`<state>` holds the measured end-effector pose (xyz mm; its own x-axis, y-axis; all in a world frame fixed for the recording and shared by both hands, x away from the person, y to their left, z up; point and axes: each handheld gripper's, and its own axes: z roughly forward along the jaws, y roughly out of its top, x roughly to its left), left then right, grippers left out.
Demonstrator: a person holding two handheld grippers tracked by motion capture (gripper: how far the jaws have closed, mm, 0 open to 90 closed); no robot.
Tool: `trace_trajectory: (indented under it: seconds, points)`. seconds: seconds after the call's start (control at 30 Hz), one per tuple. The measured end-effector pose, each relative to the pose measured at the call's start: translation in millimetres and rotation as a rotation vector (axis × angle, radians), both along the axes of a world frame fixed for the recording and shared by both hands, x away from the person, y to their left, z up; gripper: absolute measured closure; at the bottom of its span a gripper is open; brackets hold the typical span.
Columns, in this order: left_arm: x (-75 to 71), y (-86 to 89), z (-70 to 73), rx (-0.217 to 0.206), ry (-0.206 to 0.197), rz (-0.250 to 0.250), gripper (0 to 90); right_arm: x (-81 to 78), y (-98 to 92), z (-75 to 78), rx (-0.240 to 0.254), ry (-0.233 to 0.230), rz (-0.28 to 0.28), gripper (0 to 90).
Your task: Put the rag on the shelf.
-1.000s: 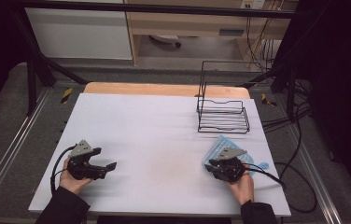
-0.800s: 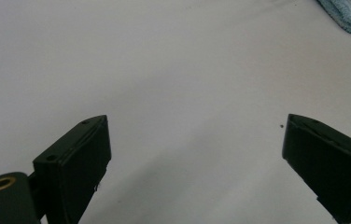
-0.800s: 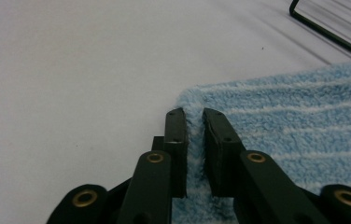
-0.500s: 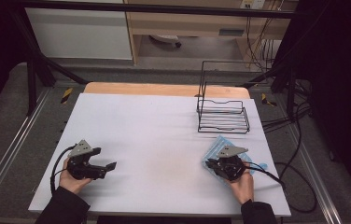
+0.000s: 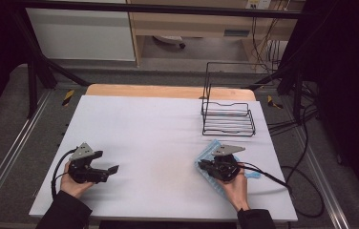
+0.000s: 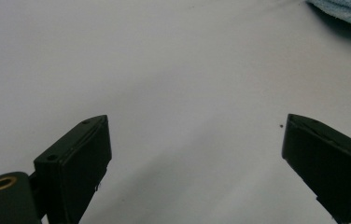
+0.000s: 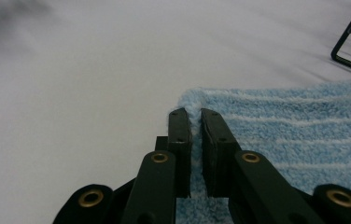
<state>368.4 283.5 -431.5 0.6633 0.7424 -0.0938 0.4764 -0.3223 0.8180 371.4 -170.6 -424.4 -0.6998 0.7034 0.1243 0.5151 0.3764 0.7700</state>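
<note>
A black wire rack (image 5: 228,114) stands at about one o'clock from the blue towel (image 5: 208,155), near it but apart, with bare white desk (image 5: 153,129) between the two hands. The desk's wooden far edge faces a pale cabinet, and cables trail off at three o'clock. The right tongs (image 5: 205,165), held low in the right hand (image 5: 235,183) and pointing toward nine o'clock, have just closed and now pinch the towel's near-left edge, the towel lying flat at the desk's right front. The left tongs (image 5: 110,170) rest wide apart on bare desk, holding nothing.
</note>
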Motion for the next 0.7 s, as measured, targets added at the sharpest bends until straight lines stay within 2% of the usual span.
trace_trajectory:
  seconds: [0.3, 0.53, 0.7]
  points:
    - [0.5, -0.5, -0.5, 0.002, 0.001, 0.003, 8.0, 5.0, 8.9, 4.4, 0.052, 0.008, -0.027, 83.3]
    - [0.7, -0.5, -0.7, 0.002, 0.002, 0.002, 8.1, 11.1, 27.2, 3.0, 0.051, -0.002, -0.039, 83.6]
    - [0.9, -0.2, -0.6, 0.003, 0.002, 0.004, 8.1, 17.6, 43.0, -0.7, 0.041, 0.014, -0.05, 83.5]
